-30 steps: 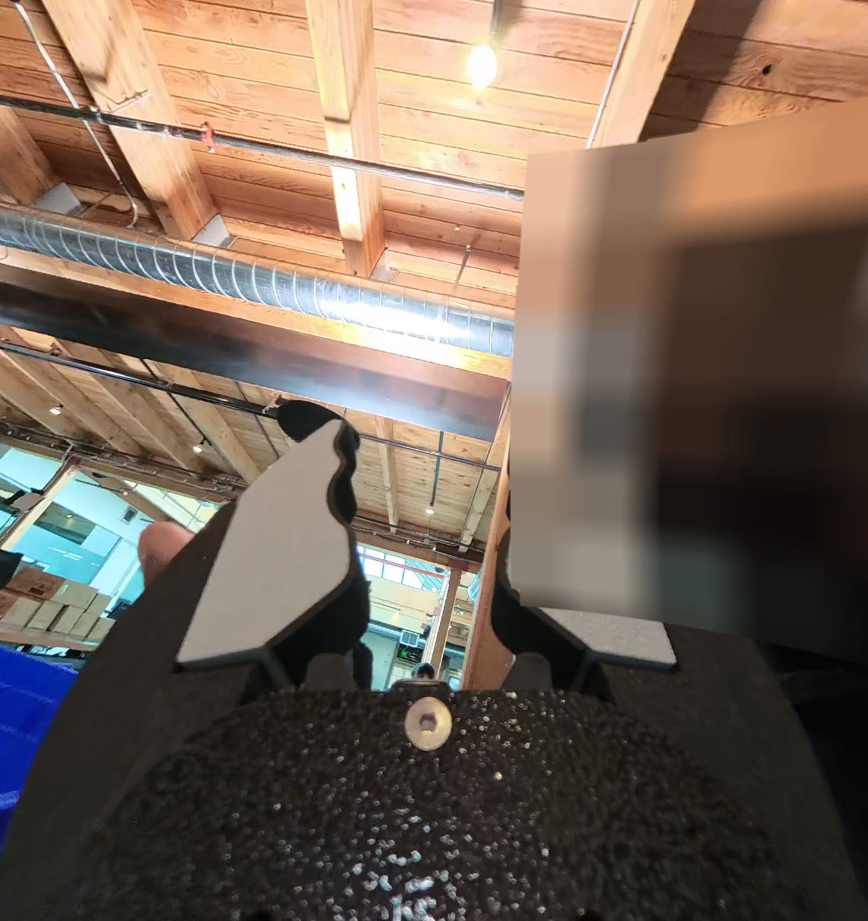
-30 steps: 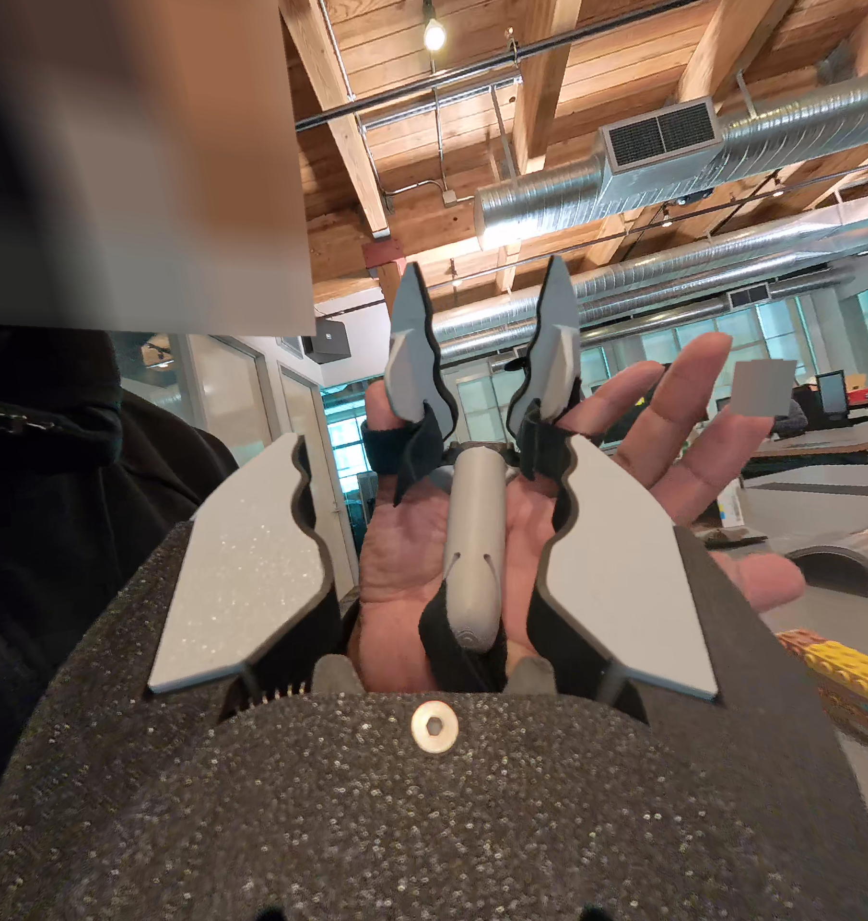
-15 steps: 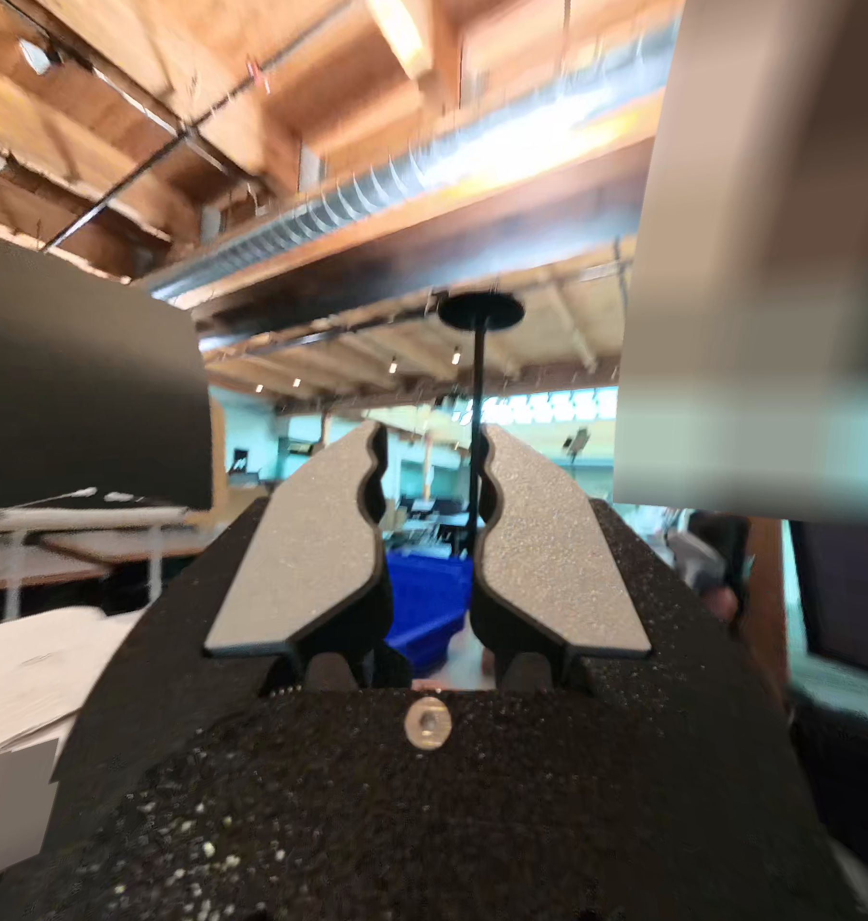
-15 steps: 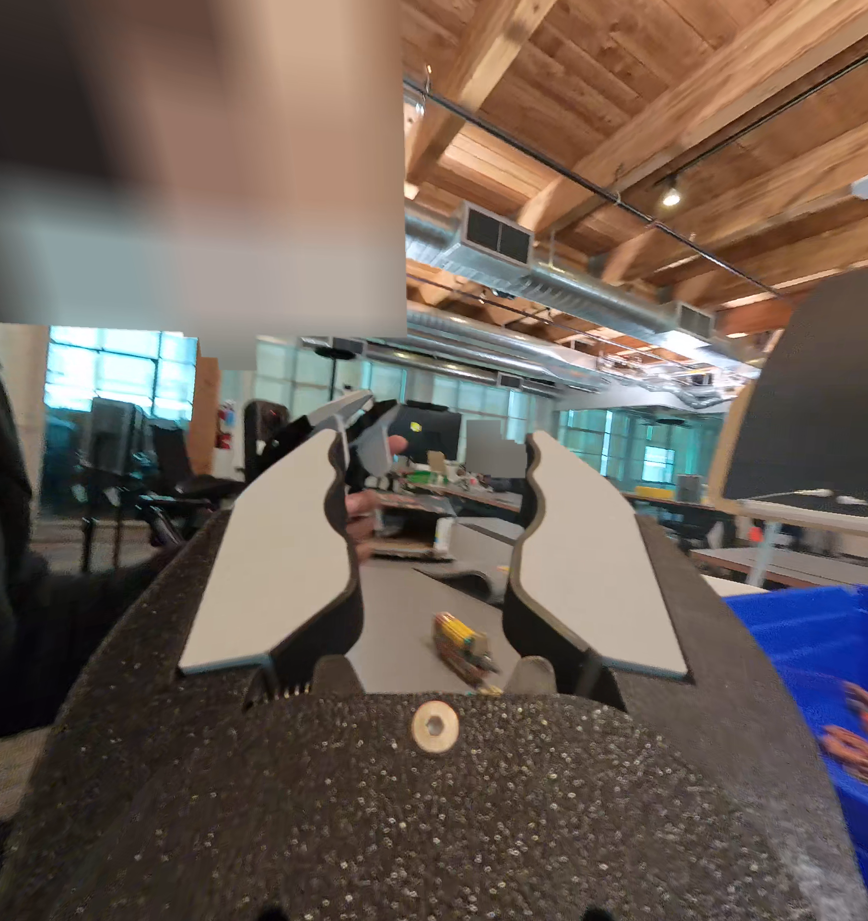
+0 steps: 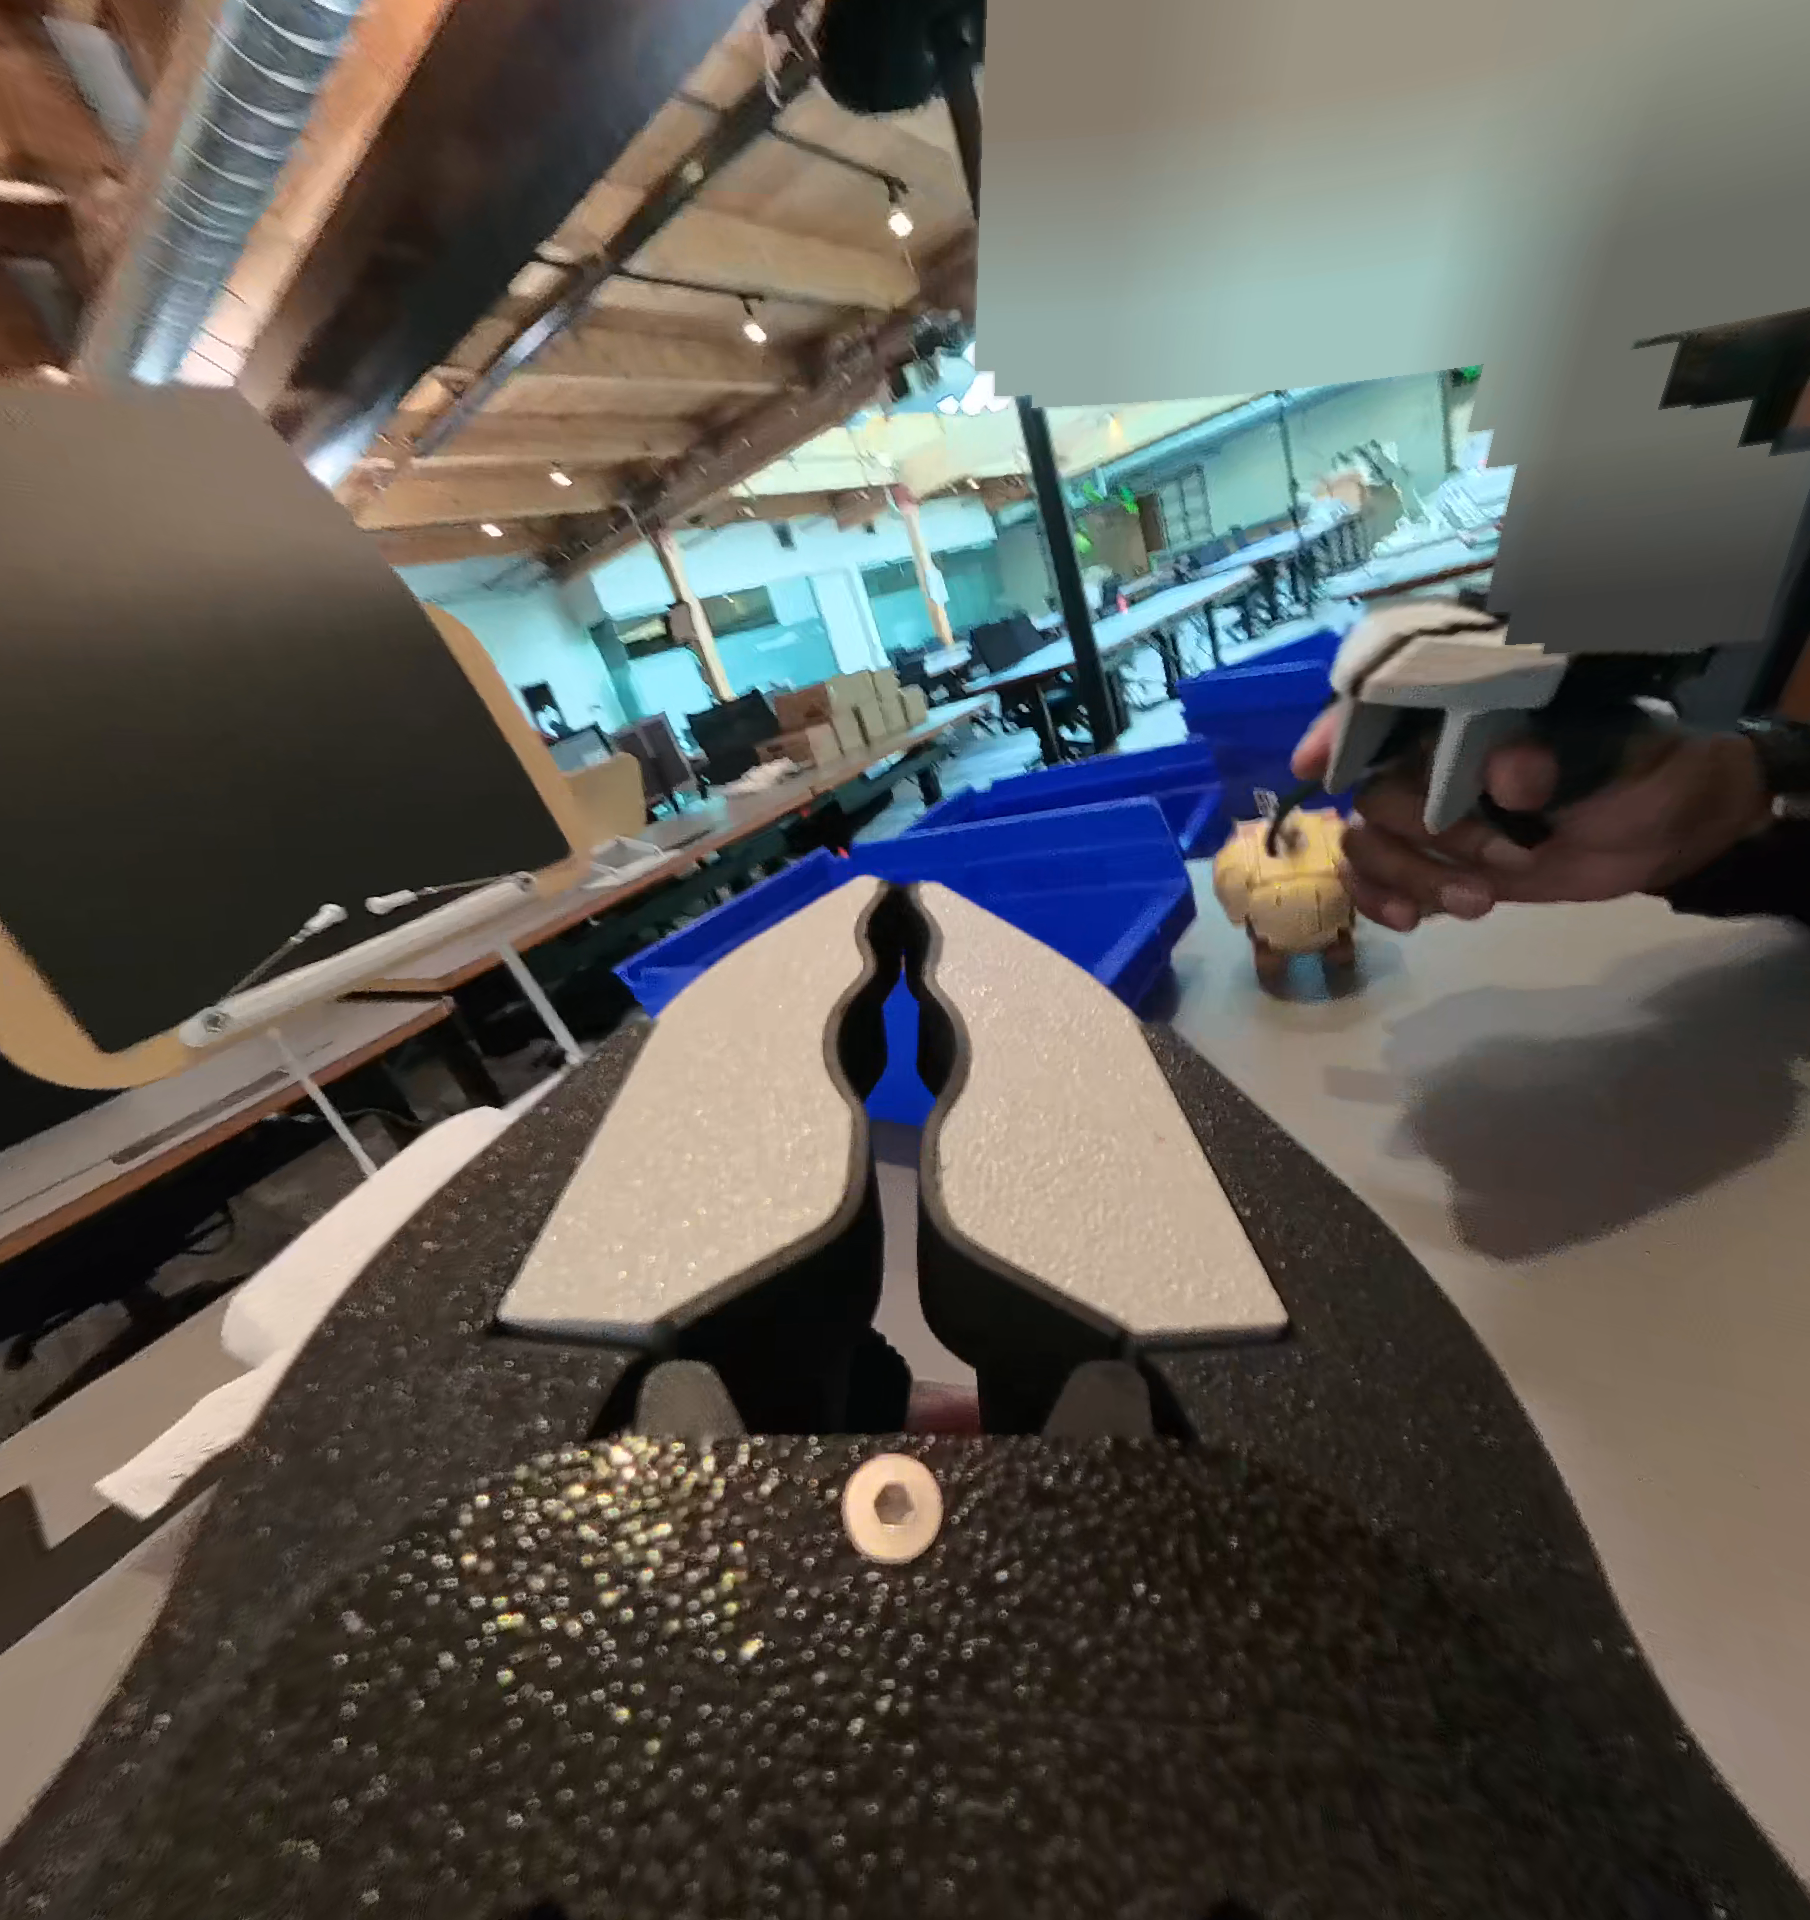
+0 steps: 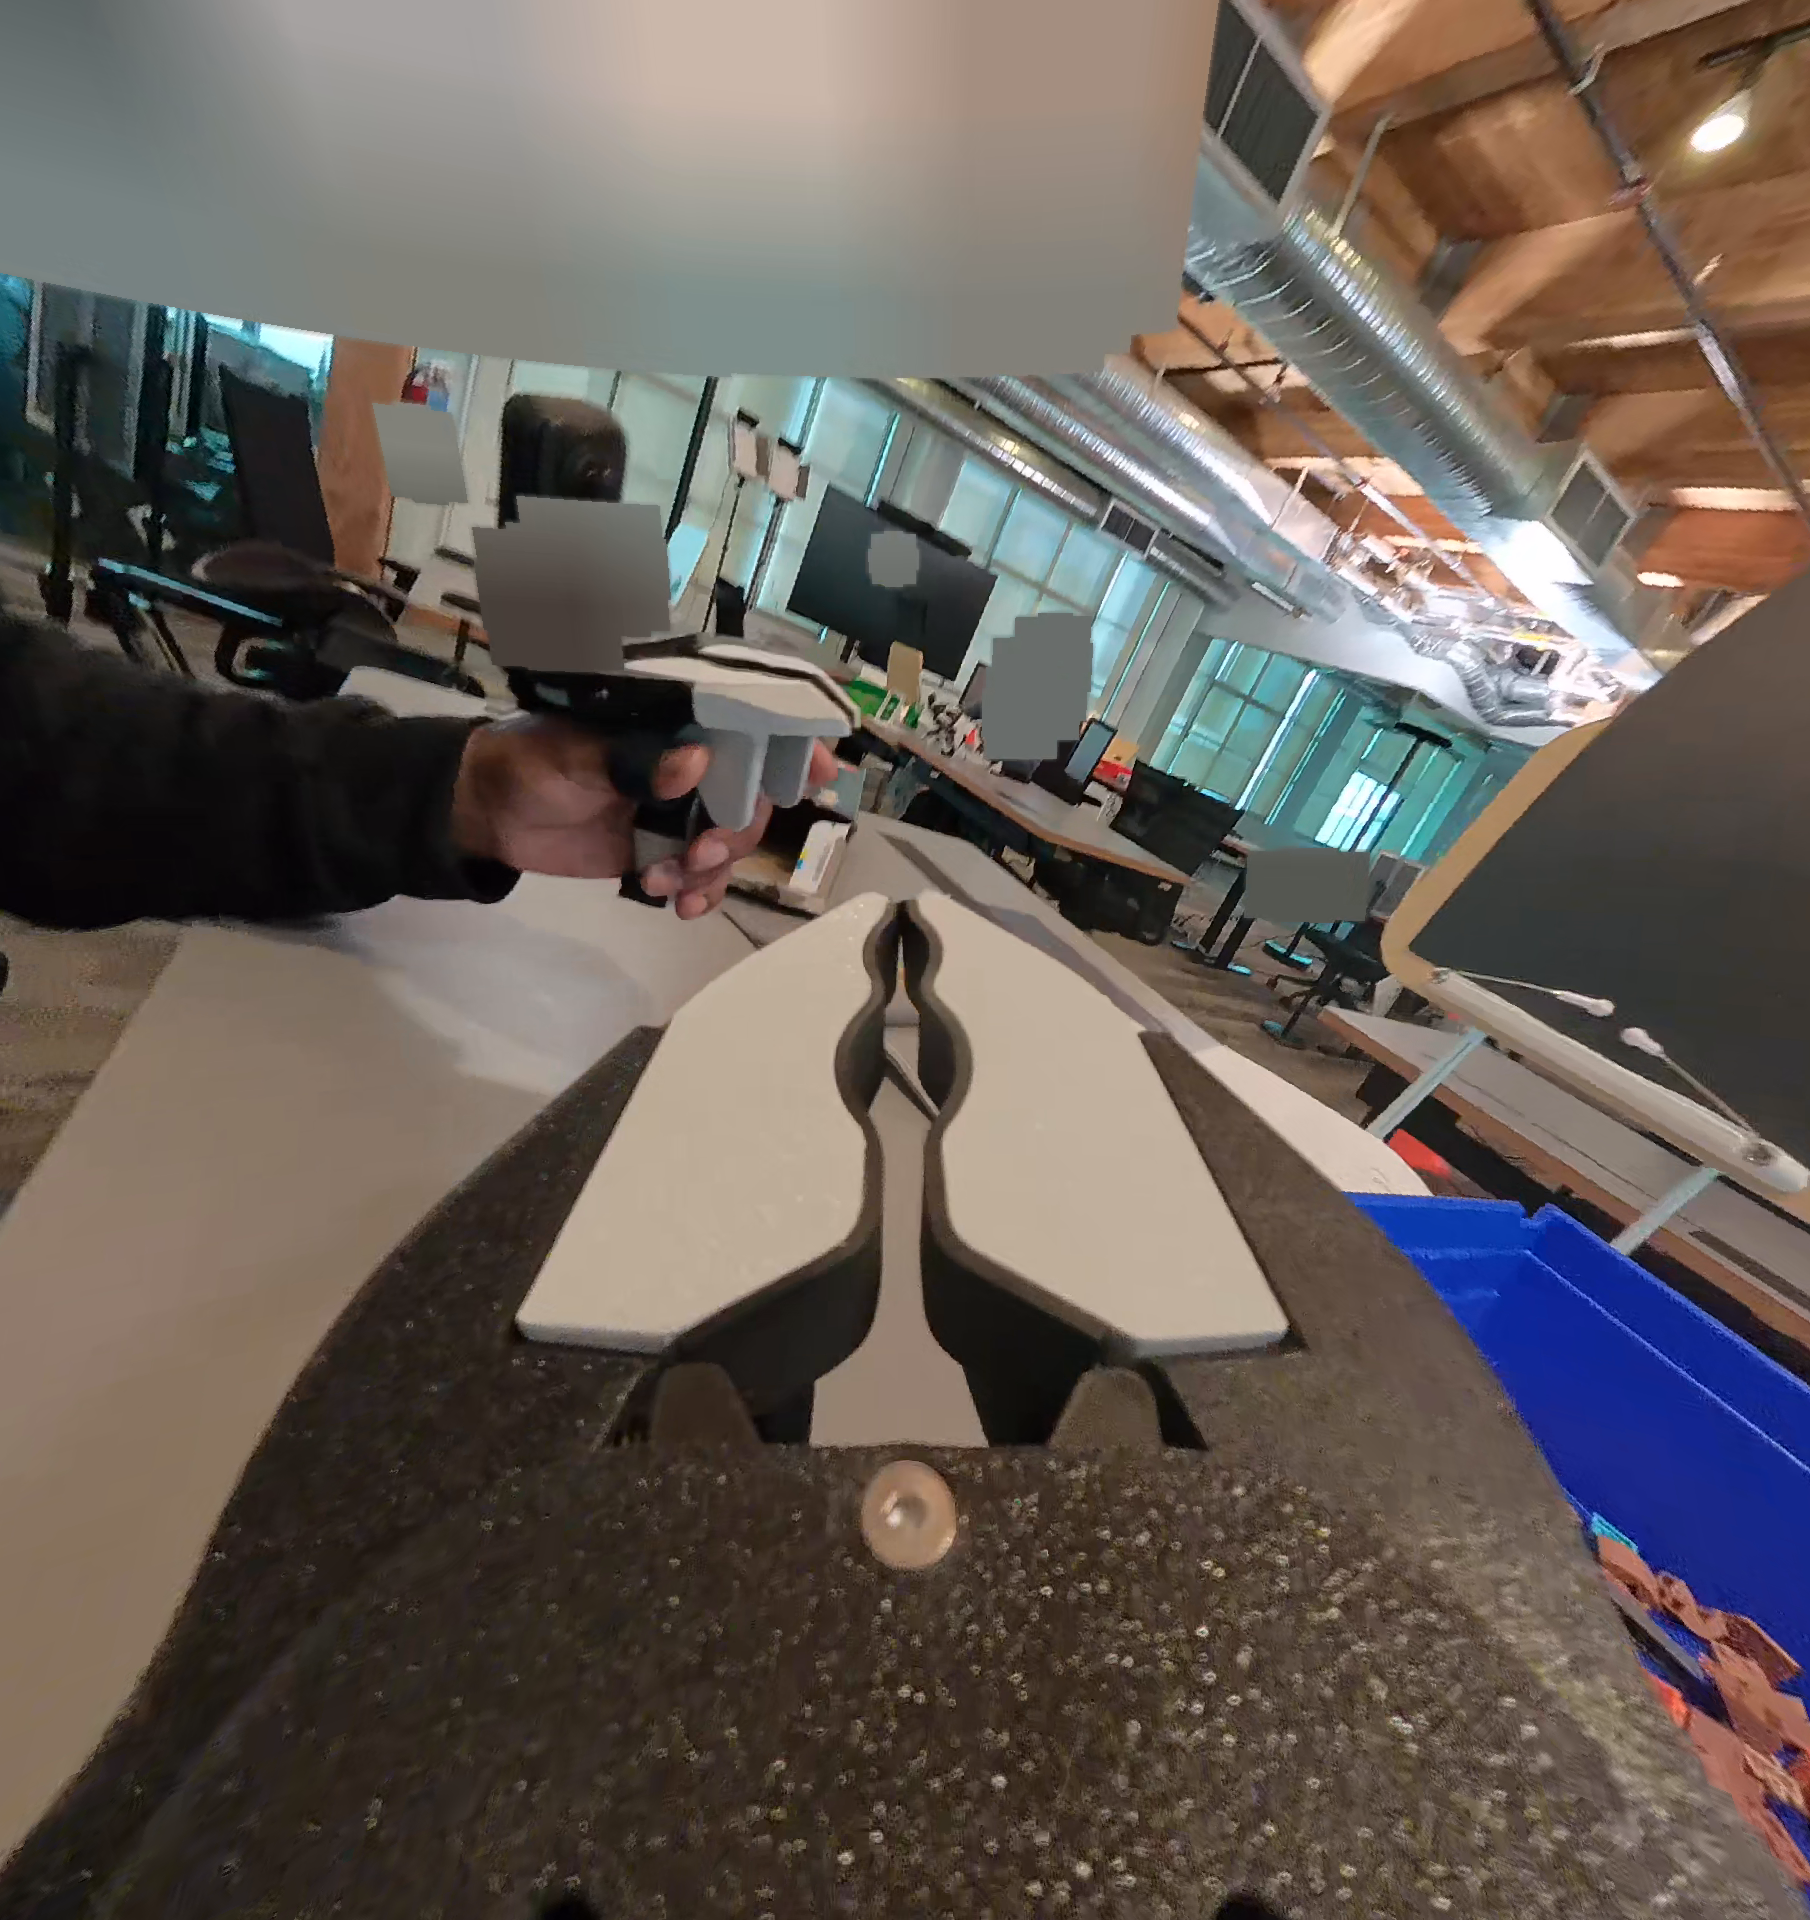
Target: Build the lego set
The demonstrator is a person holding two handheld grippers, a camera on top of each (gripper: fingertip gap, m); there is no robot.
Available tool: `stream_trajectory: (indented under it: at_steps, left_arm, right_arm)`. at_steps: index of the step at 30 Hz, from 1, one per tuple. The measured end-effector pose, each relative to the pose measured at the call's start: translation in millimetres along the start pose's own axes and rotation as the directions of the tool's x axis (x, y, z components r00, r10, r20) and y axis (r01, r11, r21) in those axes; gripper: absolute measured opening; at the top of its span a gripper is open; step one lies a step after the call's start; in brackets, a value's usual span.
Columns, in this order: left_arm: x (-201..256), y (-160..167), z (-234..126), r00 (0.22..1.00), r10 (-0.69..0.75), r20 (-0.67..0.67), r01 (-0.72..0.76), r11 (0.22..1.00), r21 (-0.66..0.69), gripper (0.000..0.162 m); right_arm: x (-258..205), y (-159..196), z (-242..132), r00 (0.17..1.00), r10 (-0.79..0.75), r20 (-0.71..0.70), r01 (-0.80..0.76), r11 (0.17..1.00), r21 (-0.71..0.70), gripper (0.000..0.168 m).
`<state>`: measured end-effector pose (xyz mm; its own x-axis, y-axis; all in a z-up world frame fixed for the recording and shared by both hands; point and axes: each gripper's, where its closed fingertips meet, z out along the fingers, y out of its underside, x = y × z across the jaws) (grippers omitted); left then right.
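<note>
The left gripper (image 5: 903, 906) and right gripper (image 6: 903, 916) are both pressed together, empty. A tan lego figure (image 5: 1287, 899) stands on the table (image 5: 1607, 1403), ahead-right of the left gripper, beside blue bins (image 5: 1046, 873).

Our left gripper (image 5: 901, 906) and right gripper (image 6: 899, 920) share grey fingers (image 5: 745, 1132) with wavy black edges, speckled black bodies, silver screws (image 5: 892, 1505); our sleeve (image 6: 153, 790) is black.

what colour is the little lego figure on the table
Pale yellow with brown feet, best seen in the left wrist view.
</note>
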<state>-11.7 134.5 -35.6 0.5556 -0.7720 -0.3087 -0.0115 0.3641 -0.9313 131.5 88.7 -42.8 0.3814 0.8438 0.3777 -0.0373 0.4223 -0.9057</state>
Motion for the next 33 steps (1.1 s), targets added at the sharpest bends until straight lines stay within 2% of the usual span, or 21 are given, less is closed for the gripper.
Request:
stream_trajectory:
  at_steps: [3,6,11,18,26,33]
  left_arm:
    - [1,28,13,0.988,0.005,-0.153,-0.017,0.997,-0.078,0.000]
    - [11,60,16,0.940,-0.018,-0.341,-0.040,0.986,-0.164,0.022]
    - [29,92,2,0.837,-0.190,-0.513,0.043,0.957,-0.285,0.035]
    - [37,111,-9,0.859,-0.132,-0.495,-0.042,0.945,-0.324,0.037]
    - [53,111,-14,0.821,-0.130,-0.556,-0.074,0.941,-0.330,0.039]
    - [66,125,-16,0.802,-0.117,-0.585,-0.144,0.914,-0.380,0.040]
  right_arm:
    - [1,25,23,0.998,0.050,0.049,-0.046,0.996,-0.081,0.000]
    - [-7,50,44,0.980,0.156,0.126,-0.137,0.979,-0.151,0.000]
    - [-22,88,71,0.930,0.325,0.175,-0.283,0.932,-0.227,0.000]
    - [-23,86,68,0.958,0.256,0.127,-0.231,0.956,-0.182,0.000]
    - [-19,86,59,0.981,0.172,0.092,-0.152,0.970,-0.187,0.000]
    - [-18,86,55,0.986,0.147,0.075,-0.130,0.972,-0.196,0.000]
